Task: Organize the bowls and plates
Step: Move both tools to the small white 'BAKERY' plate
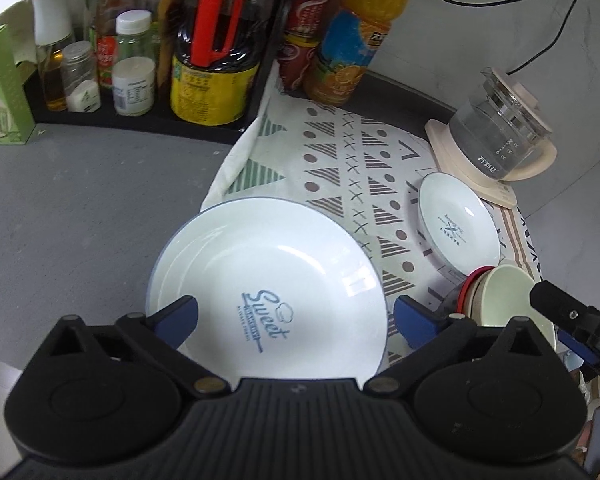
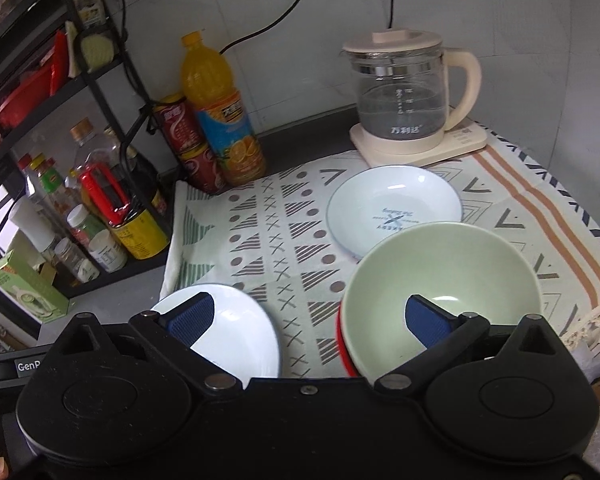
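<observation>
A large white plate (image 1: 268, 276) with blue "Sweet" lettering lies at the left edge of the patterned cloth (image 1: 340, 160). My left gripper (image 1: 296, 326) is open and hovers over its near side, fingers apart above it. A smaller white plate (image 1: 458, 226) lies near the kettle. A pale green bowl (image 2: 440, 276) sits stacked in a red bowl (image 2: 342, 344). My right gripper (image 2: 308, 320) is open above the cloth between the large plate (image 2: 228, 332) and the green bowl; its right finger hangs over the bowl. The smaller plate (image 2: 394, 208) lies behind the bowl.
A glass kettle (image 2: 404, 96) on a cream base stands at the back right. An orange juice bottle (image 2: 220, 108) and red cans (image 2: 184, 140) stand at the back. A black rack (image 1: 140, 120) with sauce bottles is at the left. A green box (image 1: 2, 88) stands on the grey counter.
</observation>
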Tool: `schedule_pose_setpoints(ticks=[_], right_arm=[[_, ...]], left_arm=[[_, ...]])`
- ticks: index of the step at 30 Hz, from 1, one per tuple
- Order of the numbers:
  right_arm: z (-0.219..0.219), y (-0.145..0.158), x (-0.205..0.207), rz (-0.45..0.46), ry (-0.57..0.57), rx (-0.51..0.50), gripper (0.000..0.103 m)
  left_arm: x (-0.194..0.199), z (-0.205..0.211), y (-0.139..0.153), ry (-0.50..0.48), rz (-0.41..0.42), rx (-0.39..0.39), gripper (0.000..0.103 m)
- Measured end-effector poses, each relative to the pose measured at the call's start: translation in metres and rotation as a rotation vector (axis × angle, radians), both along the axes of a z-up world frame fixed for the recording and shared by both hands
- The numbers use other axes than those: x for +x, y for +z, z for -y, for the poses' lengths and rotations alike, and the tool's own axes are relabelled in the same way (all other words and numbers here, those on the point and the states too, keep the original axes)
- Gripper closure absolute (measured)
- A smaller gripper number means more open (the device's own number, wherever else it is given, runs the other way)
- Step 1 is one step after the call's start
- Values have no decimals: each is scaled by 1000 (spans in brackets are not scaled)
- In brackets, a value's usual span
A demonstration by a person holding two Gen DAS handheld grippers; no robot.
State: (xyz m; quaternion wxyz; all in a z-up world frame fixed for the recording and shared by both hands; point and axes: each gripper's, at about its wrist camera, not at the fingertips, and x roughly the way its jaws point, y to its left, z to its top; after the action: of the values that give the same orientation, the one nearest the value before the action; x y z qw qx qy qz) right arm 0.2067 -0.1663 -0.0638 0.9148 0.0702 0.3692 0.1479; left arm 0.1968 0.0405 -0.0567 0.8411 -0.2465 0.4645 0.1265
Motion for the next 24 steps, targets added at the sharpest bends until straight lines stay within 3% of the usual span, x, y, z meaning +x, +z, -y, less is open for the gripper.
schedule_pose_setpoints(ticks=[13,24], right_arm=[[43,9,52,30,-64,2,0],[69,1,100,-50,-85,19,0]], left_arm=[[62,30,6,-52,-5,0,0],[114,53,-4,-71,-51,-24,0]])
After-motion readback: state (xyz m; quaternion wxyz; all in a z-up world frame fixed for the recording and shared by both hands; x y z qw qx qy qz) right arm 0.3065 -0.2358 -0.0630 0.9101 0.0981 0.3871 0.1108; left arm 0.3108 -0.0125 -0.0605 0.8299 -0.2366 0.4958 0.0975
